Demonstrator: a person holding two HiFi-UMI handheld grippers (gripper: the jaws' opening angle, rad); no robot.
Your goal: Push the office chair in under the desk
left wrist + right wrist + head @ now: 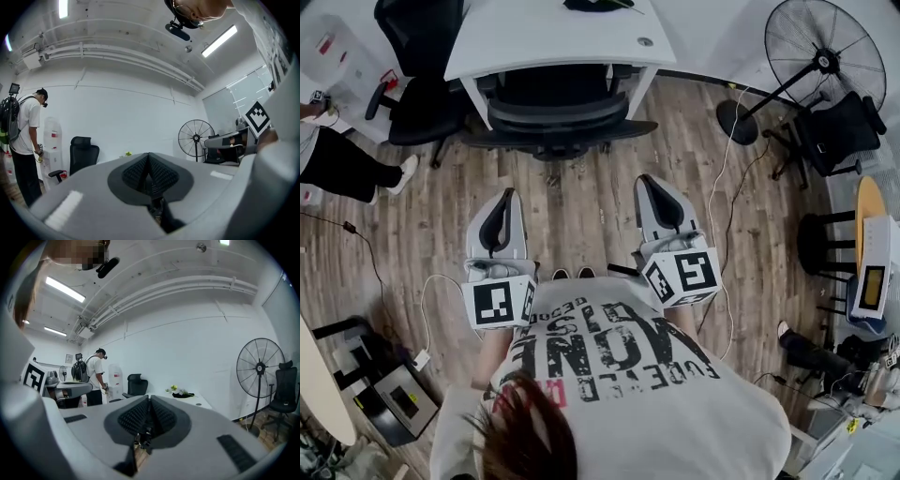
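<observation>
Bright ceiling tubes, fisheye edges, sharp

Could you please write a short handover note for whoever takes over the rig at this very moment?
Left gripper: jaws shut, nothing between them, held in front of the body, not touching the chair.
Right gripper: jaws shut and empty, level with the left one.
Office chair: straight ahead across the wood floor, seat under the white desk, backrest at the desk's near edge.
Done: the chair looks pushed in.
Left: probably nothing. If it turns out not to be fully in, nudge the backrest with the shut jaws.
</observation>
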